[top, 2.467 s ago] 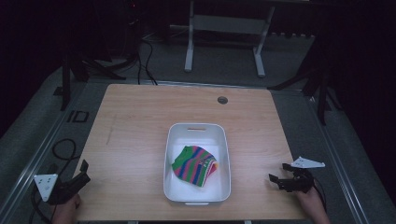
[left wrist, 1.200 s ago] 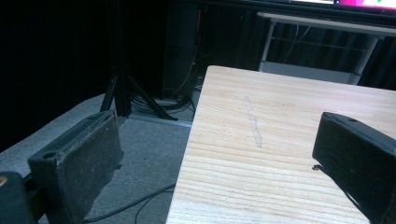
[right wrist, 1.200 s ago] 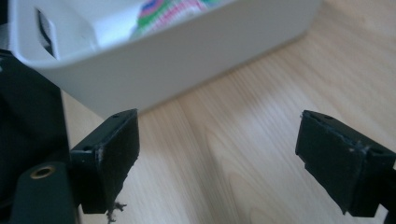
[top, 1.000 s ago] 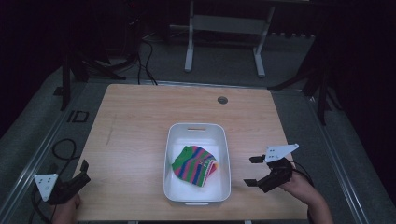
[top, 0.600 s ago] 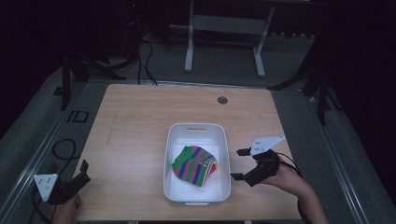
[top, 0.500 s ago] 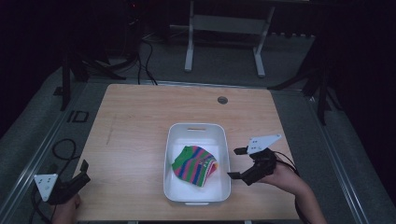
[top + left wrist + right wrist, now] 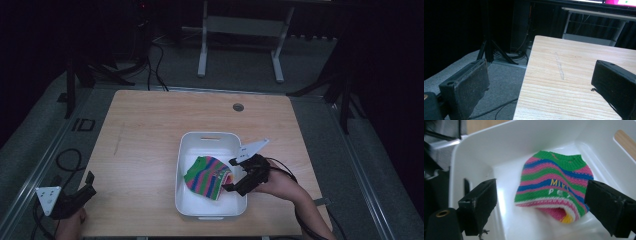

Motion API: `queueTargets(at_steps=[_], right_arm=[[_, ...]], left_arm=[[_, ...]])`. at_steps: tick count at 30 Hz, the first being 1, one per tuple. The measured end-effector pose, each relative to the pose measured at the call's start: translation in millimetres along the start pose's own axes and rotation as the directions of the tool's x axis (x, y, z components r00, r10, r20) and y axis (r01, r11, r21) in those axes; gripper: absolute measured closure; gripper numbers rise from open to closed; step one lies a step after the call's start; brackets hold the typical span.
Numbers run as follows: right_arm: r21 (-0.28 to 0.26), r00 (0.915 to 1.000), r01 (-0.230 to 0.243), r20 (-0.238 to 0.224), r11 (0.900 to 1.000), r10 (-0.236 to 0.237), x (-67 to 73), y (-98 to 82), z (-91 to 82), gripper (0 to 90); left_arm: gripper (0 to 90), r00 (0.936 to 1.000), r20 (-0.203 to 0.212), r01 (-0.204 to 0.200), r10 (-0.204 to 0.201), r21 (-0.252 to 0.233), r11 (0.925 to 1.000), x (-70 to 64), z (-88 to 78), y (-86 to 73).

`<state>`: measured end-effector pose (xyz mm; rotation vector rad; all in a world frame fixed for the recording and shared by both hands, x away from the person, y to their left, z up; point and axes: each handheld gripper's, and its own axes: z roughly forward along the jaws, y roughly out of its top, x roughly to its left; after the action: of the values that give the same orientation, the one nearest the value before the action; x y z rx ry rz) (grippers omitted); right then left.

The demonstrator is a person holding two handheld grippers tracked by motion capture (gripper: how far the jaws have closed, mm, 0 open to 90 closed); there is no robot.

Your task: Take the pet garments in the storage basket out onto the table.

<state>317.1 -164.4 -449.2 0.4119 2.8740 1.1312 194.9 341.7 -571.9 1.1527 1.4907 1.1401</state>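
While the left gripper (image 7: pixel 75 199) idles at the table's seven o'clock corner, jaws wide and empty, the reach for the striped knit garment (image 7: pixel 554 182) looks under way. The right gripper (image 7: pixel 234 175) hangs over the white tub (image 7: pixel 187 150) from four o'clock, jaws spread either side of the cloth, touching nothing. Next it likely must dip and pinch an edge.

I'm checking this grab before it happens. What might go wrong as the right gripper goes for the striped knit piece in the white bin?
The right gripper hangs open over the bin's wall; a jaw might catch it. The striped knit piece lies folded, so the jaws may pinch one layer only.
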Motion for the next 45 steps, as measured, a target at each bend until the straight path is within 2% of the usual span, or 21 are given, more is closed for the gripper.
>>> queueTargets(at_steps=[4,11,15,20,21,22,24,25,26,27,30,31,32,34,35,36,37,38,39,40,45], right_arm=[[0.022,0.9996,0.022,0.016,1.0,-0.022,2.7,9.9,14.6,13.0],[0.083,0.999,0.027,0.033,0.996,-0.03,3.1,27.2,38.3,13.3],[0.133,0.9987,0.023,0.042,0.991,-0.029,1.3,36.0,54.0,14.9],[0.212,0.9982,0.021,0.05,0.977,-0.033,0.5,42.1,76.9,14.8],[0.212,0.9982,0.021,0.05,0.977,-0.033,0.5,42.1,76.9,14.8],[0.25,0.9973,0.023,0.061,0.968,-0.04,1.0,43.7,86.9,14.8],[0.279,0.9966,0.031,0.064,0.96,-0.051,1.0,44.1,94.9,14.8],[0.279,0.9966,0.031,0.064,0.96,-0.051,1.0,44.1,94.9,14.8],[0.302,0.9959,0.032,0.072,0.953,-0.056,1.2,44.2,99.6,14.8],[0.35,0.994,0.031,0.087,0.936,-0.066,1.2,45.1,111.5,14.8],[0.412,0.9946,0.015,0.088,0.911,-0.056,0.1,43.4,125.5,14.8],[0.412,0.9946,0.015,0.088,0.911,-0.056,0.1,43.4,125.5,14.8],[0.452,0.995,0.004,0.087,0.892,-0.049,-1.3,40.1,133.5,14.9],[0.493,0.9949,0.0,0.088,0.87,-0.05,-1.2,37.5,139.0,18.0],[0.499,0.9951,0.009,0.081,0.867,-0.056,-0.1,37.4,140.1,21.0],[0.496,0.9954,0.02,0.071,0.868,-0.063,1.0,38.1,139.7,28.6],[0.496,0.9954,0.02,0.071,0.868,-0.063,1.0,38.1,139.7,28.6],[0.483,0.9961,0.044,0.045,0.874,-0.076,3.8,39.4,135.9,55.1],[0.483,0.9961,0.044,0.045,0.874,-0.076,3.8,39.4,135.9,55.1],[0.473,0.9952,0.056,0.045,0.879,-0.087,6.9,39.1,134.3,63.6],[0.461,0.9938,0.06,0.055,0.885,-0.096,8.9,39.3,129.2,67.6]], left_arm=[[1.8,1.0,0.003,-0.004,0.004,0.002,1.0,-0.4,0.2,0.1],[1.8,1.0,0.007,-0.003,0.003,0.005,1.0,0.0,0.3,0.2],[1.8,1.0,0.008,-0.003,0.003,0.005,1.0,0.1,0.4,0.2],[1.8,0.9999,0.012,-0.002,0.002,0.006,1.0,0.5,0.5,0.2],[1.8,0.9999,0.012,-0.002,0.002,0.006,1.0,0.5,0.5,0.2],[1.8,0.9999,0.012,-0.002,0.002,0.006,1.0,0.5,0.5,0.2],[1.8,0.9999,0.013,-0.002,0.002,0.006,1.0,0.5,0.4,0.2],[1.8,0.9999,0.013,-0.002,0.002,0.006,1.0,0.5,0.4,0.2],[1.8,0.9999,0.013,-0.002,0.002,0.006,1.0,0.5,0.4,0.2],[1.8,0.9999,0.013,-0.003,0.003,0.006,1.0,0.4,0.5,0.2],[1.8,0.9999,0.014,-0.001,0.0,0.002,1.0,0.5,0.2,0.1],[1.8,0.9999,0.014,-0.001,0.0,0.002,1.0,0.5,0.2,0.1],[1.8,0.9999,0.015,-0.001,0.001,0.003,1.0,0.5,0.3,0.1],[1.8,0.9999,0.015,-0.003,0.002,0.005,1.0,0.6,0.4,0.2],[1.8,0.9999,0.015,-0.002,0.002,0.005,1.0,0.5,0.4,0.2],[1.8,0.9999,0.015,-0.002,0.002,0.005,1.0,0.5,0.5,0.2],[1.8,0.9999,0.015,-0.002,0.002,0.005,1.0,0.5,0.5,0.2],[1.8,0.9999,0.016,-0.003,0.003,0.004,1.0,0.4,0.3,0.2],[1.8,0.9999,0.015,-0.003,0.003,0.003,1.0,0.3,0.3,0.1],[1.8,0.9999,0.014,-0.002,0.002,0.003,1.0,0.2,0.3,0.1],[1.8,0.9999,0.013,-0.002,0.002,0.003,1.0,0.2,0.3,0.1]])
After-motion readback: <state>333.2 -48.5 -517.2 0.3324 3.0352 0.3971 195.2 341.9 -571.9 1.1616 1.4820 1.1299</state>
